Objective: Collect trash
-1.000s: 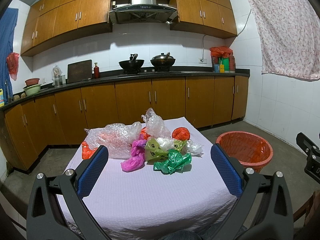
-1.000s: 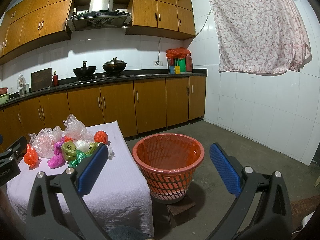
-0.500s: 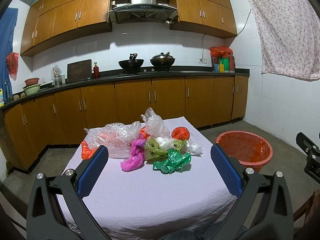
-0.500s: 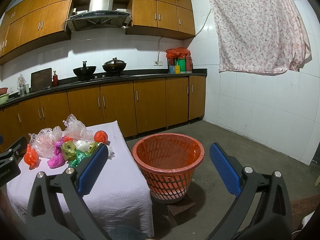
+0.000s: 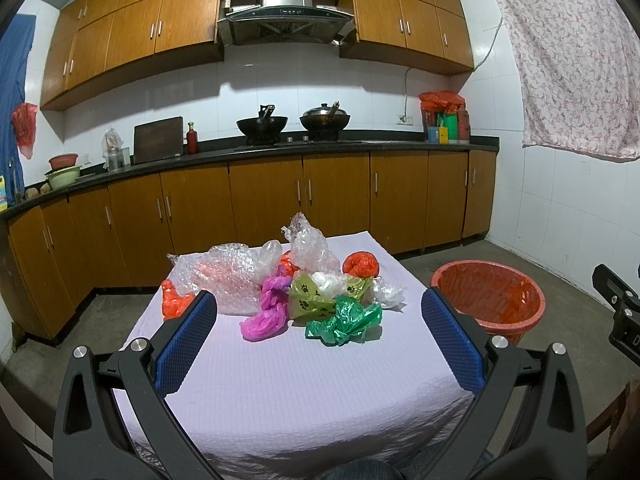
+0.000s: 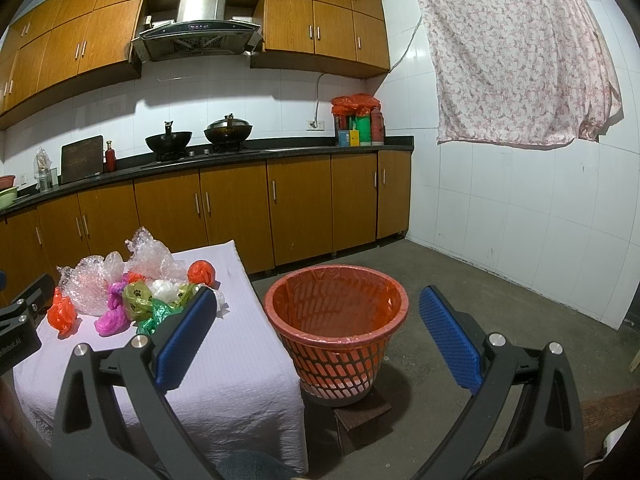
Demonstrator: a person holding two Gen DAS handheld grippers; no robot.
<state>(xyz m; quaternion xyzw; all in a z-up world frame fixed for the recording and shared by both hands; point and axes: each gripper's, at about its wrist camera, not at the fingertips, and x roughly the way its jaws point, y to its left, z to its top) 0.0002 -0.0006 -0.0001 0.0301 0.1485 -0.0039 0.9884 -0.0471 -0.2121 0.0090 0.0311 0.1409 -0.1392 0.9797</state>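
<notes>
Heaped on the far half of the bench [image 5: 304,380], over a pale lilac cloth: crumpled plastic trash. Green bag [image 5: 344,320] nearest, scrunched and glossy; magenta bag [image 5: 266,312] twisted just left of it; olive bag with black paw prints [image 5: 308,298] between and behind them. White wads [image 5: 386,292] at the right edge of the heap, a tight orange-red ball [image 5: 361,265] behind those, a flat orange bag [image 5: 174,304] at far left. Clear bubble wrap [image 5: 228,276] bulking up the back, a second piece [image 5: 308,246] standing taller.

Off the bench's right side, on the floor: orange lattice basket [image 6: 340,344] lined with a reddish bag, perched on a small dark block [image 6: 362,412].

Left tongs [image 5: 320,344] spread wide, gripping nothing, aimed at the heap from short of it. Right tongs [image 6: 316,340] likewise spread and empty, framing the basket
</notes>
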